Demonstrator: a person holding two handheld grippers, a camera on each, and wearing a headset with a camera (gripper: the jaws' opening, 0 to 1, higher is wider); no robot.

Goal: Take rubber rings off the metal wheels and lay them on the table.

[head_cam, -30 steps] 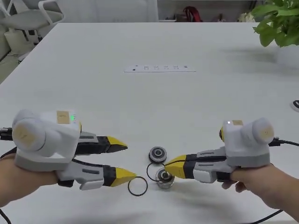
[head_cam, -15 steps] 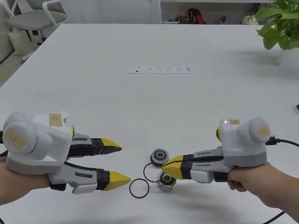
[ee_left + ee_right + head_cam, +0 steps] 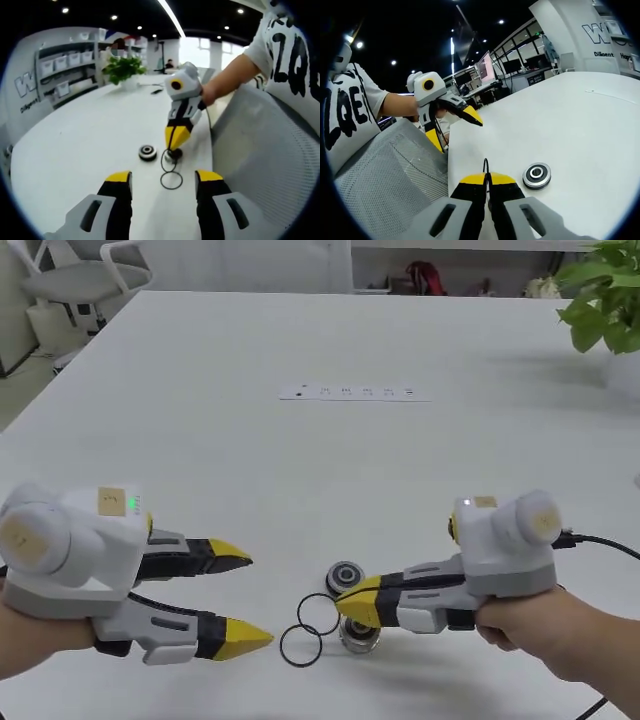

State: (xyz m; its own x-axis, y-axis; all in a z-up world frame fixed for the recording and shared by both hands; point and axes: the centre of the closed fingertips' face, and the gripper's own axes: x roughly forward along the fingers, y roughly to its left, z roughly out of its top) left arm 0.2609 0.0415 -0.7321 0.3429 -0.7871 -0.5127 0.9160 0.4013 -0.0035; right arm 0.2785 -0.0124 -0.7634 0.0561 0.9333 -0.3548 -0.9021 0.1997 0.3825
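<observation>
My right gripper is shut on the edge of a thin black rubber ring, seen edge-on as a dark sliver above my closed tips. Just below the tips stands a bare metal wheel. A second loose ring lies flat on the white table, also seen as an oval ring in the left gripper view. Another wheel with its black ring on sits just behind, and again as the wheel. My left gripper hangs open left of the rings, holding nothing.
A white power strip lies flat at mid-table. A potted plant stands at the far right corner, and office chairs at the far left. A black cable trails from the right gripper. A mesh chair back is beside the table edge.
My right gripper has drawn the held ring leftward, away from the bare wheel. The left gripper has pulled back slightly to the left. The head camera has shifted.
</observation>
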